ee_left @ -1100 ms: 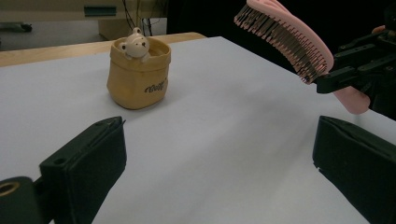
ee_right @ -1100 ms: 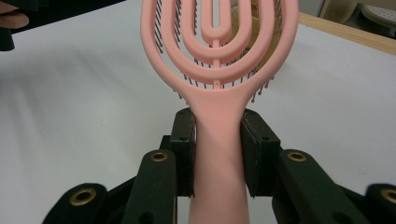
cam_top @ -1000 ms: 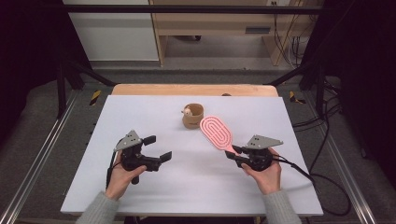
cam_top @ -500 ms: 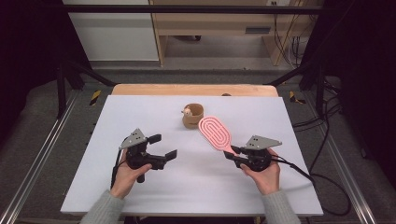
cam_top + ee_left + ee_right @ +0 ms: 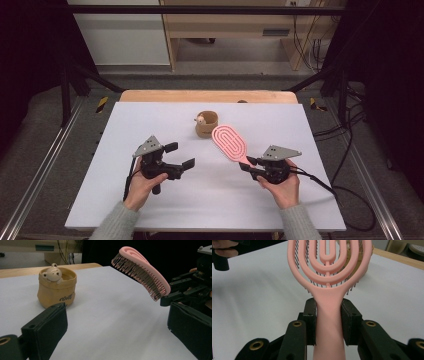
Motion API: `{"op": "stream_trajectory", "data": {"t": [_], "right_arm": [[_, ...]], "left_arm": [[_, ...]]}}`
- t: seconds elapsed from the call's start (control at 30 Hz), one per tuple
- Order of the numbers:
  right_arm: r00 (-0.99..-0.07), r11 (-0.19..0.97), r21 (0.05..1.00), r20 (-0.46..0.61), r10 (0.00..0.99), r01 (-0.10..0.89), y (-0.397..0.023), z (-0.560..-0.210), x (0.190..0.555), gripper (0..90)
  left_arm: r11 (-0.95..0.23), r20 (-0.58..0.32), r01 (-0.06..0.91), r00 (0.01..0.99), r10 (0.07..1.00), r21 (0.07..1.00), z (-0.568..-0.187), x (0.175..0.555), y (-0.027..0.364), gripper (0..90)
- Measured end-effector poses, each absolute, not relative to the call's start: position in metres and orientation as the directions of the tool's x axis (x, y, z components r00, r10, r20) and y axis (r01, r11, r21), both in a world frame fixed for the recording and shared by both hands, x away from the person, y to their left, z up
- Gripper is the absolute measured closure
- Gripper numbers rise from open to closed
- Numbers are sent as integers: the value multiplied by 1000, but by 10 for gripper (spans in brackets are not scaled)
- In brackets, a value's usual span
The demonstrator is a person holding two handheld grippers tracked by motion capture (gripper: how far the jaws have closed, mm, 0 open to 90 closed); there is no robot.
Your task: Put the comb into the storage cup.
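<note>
My right gripper (image 5: pixel 248 162) is clamped on the brush (image 5: pixel 229 142), its two black pads pressed flat against either side of the smooth pink handle; in the right gripper view the handle runs up between them and widens into an oval head (image 5: pixel 329 262) made of nested open loops of matte plastic. The brush is held off the table (image 5: pixel 210 205), head angled up and away from me. From the left gripper view I see its underside: a dense bed of thin dark bristles with pale tips along a gently curved back (image 5: pixel 141 271).

My left gripper (image 5: pixel 181 156) has its jaws wide apart with nothing between them, the blocky black pads (image 5: pixel 47 327) showing a faintly rubbery face.

Just beyond the brush head stands a small tan pot (image 5: pixel 206 124), shaped like a soft rolled-top sack with dark lettering on its side, and a glossy cream bear figure (image 5: pixel 53 272) peeks over its rim. The table is a plain, smooth, pale sheet with a wooden strip (image 5: pixel 200 96) along its far edge.
</note>
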State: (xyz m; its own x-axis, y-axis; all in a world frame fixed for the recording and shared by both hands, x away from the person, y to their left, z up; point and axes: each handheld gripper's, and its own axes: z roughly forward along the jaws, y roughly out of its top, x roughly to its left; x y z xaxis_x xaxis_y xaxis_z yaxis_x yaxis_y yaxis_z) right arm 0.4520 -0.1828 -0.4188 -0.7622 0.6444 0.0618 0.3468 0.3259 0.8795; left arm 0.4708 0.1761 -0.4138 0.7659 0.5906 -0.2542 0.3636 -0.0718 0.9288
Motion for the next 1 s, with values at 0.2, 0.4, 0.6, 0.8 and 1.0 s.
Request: {"op": "stream_trajectory", "data": {"t": [0.2,0.4,0.6,0.8,1.0], "right_arm": [[-763,321,882,65,643,345,-183,-418,452,692],[-764,322,882,64,642,344,-182,-419,452,692],[-766,324,881,65,640,346,-181,-419,452,692],[-767,325,881,65,638,345,-181,-420,452,692],[-767,323,881,67,638,345,-181,-420,451,692]], "left_arm": [[-69,-258,364,769,585,929,-413,472,170,28],[-56,-272,369,772,574,928,-412,474,163,28],[-46,-285,375,774,566,926,-412,474,157,26],[-45,-287,376,776,562,926,-411,475,151,25],[-42,-294,380,776,558,924,-411,476,146,23]]}}
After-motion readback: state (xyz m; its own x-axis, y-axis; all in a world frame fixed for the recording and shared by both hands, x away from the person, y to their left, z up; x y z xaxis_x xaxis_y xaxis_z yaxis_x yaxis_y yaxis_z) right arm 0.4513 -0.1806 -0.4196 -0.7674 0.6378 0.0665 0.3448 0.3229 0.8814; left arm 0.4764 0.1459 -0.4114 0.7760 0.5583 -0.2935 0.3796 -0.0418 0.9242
